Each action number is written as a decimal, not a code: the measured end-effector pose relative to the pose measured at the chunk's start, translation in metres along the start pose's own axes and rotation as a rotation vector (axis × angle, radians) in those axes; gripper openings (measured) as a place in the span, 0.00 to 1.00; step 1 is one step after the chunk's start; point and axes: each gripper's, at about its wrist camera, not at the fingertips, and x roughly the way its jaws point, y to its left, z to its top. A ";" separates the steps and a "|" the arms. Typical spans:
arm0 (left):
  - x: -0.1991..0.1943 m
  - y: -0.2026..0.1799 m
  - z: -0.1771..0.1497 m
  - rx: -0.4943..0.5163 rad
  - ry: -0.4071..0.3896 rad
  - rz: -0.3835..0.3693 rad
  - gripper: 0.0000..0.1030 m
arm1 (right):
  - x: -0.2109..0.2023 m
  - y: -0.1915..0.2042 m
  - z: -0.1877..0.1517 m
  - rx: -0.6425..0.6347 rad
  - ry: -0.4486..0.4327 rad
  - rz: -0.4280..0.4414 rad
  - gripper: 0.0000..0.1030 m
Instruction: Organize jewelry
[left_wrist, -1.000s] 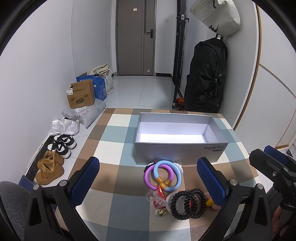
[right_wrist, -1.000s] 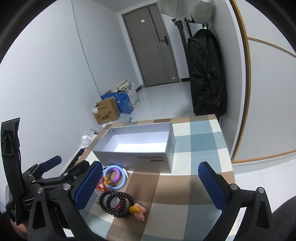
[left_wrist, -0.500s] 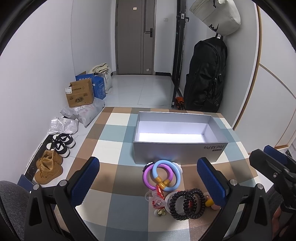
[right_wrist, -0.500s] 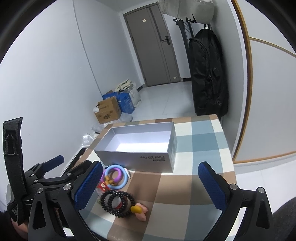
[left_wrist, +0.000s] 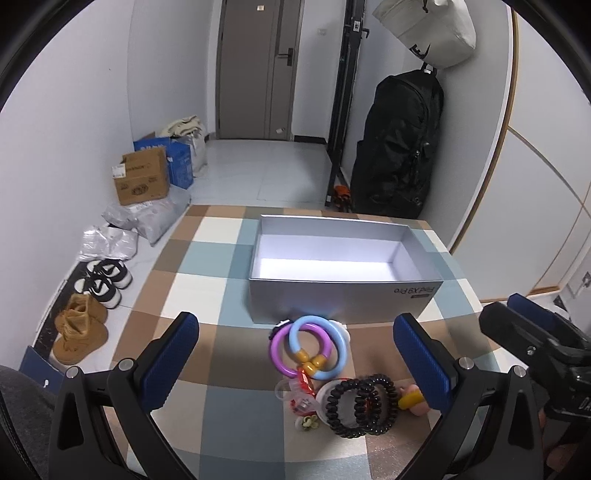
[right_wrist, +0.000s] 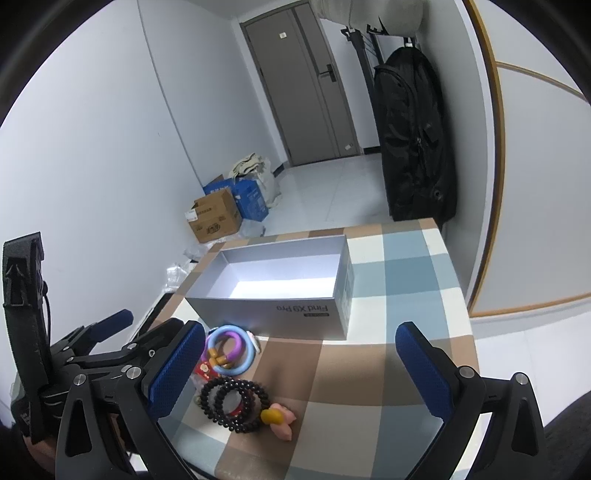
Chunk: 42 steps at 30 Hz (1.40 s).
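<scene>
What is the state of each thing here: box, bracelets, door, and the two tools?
Box: open, no lid, nothing inside.
Black bracelets: lying flat on the table, outside the box.
Blue and purple rings: interlinked, lying before the box.
Door: closed.
Left tool: open, holding nothing.
Right tool: open, holding nothing.

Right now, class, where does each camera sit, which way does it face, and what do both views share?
Left wrist: on the left gripper, facing the grey box head-on over the bracelets; the right gripper shows at right.
Right wrist: on the right gripper, facing the box from its right; the left gripper shows at lower left.
Shared: box, bracelets, black bead loops, checked cloth, door.
</scene>
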 end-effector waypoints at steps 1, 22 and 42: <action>0.001 0.001 0.001 -0.003 0.009 -0.010 0.99 | 0.002 0.000 0.000 0.000 0.006 -0.001 1.00; 0.043 0.034 0.001 -0.112 0.255 -0.188 0.31 | 0.044 -0.017 0.004 0.077 0.119 0.037 1.00; 0.067 0.024 0.003 -0.071 0.397 -0.155 0.18 | 0.047 -0.028 0.007 0.144 0.136 0.062 1.00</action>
